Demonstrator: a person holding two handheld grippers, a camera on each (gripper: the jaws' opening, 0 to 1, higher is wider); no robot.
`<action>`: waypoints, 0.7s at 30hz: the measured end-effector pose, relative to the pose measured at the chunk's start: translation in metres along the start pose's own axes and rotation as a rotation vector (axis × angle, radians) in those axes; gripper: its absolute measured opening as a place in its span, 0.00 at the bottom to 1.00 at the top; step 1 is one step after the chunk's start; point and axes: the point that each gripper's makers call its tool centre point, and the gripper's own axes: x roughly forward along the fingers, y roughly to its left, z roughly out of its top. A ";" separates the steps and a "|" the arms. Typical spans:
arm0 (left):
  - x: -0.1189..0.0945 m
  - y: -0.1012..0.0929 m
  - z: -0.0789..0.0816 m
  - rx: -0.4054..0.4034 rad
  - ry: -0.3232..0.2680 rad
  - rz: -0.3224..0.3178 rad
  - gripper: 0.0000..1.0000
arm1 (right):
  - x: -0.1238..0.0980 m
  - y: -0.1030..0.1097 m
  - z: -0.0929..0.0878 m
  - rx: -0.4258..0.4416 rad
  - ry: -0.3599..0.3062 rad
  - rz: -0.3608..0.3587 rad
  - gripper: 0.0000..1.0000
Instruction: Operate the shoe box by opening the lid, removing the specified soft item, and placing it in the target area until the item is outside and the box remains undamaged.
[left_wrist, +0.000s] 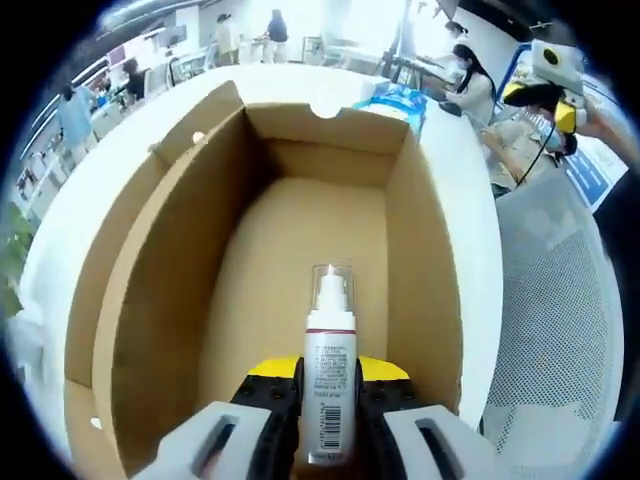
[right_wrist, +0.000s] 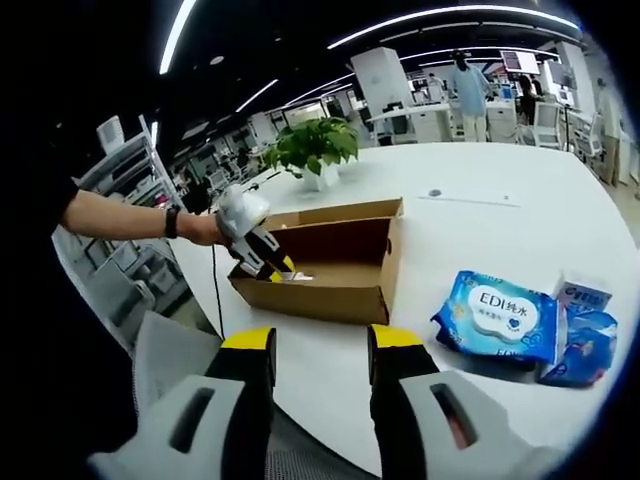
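Left gripper view: bottle (left_wrist: 331, 360) clamped in left claw (left_wrist: 328, 400) over open box (left_wrist: 150, 300).

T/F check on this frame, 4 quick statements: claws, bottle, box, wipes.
1. The left claw grips a white bottle over the open cardboard box. True.
2. The right claw holds the blue wipes pack. False: it is open, holding nothing; the pack lies on the white table.
3. The box is full of items. False: its visible floor is bare.
4. A potted plant stands beyond the box. True.
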 end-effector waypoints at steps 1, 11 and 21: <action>-0.003 0.000 0.004 -0.002 -0.019 -0.002 0.19 | 0.002 0.001 0.001 -0.005 0.002 0.002 0.34; -0.037 -0.013 0.057 0.018 -0.181 -0.015 0.19 | 0.012 0.004 0.014 -0.064 0.001 0.032 0.35; -0.060 -0.050 0.107 0.148 -0.284 -0.084 0.19 | 0.011 0.003 0.020 -0.095 -0.003 0.037 0.36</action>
